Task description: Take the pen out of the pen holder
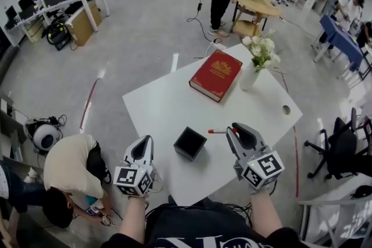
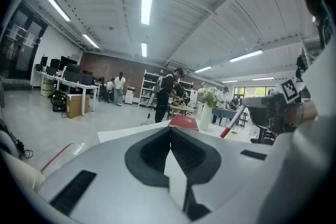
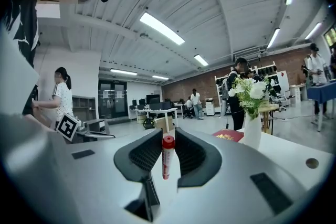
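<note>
One pen (image 1: 217, 131) clamped in the right gripper (image 1: 233, 129), outside the black pen holder (image 1: 190, 143).
Left gripper (image 1: 144, 140) jaws pressed together, holding nothing.

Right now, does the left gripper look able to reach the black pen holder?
Probably yes: the left gripper sits beside the pen holder, with only bare table between them. Its jaws are together, so they would need opening first.

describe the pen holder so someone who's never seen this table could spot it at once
Start at the white table. Near the table's edge closest to the camera sits the pen holder. It is the only black, open-topped square box; the red book and white vase lie farther back.
</note>
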{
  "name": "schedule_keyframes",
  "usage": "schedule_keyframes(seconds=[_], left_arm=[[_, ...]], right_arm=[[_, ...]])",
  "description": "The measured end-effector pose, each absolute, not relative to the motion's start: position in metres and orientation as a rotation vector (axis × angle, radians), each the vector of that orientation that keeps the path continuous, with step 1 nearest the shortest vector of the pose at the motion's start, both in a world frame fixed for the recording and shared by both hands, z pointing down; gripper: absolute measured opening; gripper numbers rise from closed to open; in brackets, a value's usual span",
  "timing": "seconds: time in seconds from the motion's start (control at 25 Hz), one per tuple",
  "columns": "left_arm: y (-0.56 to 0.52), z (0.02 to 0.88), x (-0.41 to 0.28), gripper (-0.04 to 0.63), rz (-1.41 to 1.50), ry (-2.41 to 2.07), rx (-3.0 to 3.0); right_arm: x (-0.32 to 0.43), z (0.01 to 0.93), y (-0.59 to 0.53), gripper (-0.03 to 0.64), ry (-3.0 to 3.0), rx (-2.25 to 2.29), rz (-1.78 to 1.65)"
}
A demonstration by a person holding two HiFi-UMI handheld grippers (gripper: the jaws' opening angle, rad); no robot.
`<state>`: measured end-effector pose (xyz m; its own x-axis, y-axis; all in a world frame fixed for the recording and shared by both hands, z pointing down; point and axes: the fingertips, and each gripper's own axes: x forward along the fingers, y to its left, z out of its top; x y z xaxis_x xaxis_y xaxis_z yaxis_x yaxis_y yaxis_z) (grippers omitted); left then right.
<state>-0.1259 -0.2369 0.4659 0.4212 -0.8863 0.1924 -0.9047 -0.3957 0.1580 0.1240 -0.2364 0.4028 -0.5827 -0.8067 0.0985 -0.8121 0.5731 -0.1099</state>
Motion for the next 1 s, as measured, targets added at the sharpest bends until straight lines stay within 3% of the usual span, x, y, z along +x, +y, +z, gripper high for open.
schedule_keyframes(seconds=[1.0], left_arm=[[-0.231, 0.477, -0.131, 0.003, 0.146, -1.569, 2.413]], right_arm=[[0.125, 0.449, -0.231, 0.083, -2.613, 1.403, 0.277]])
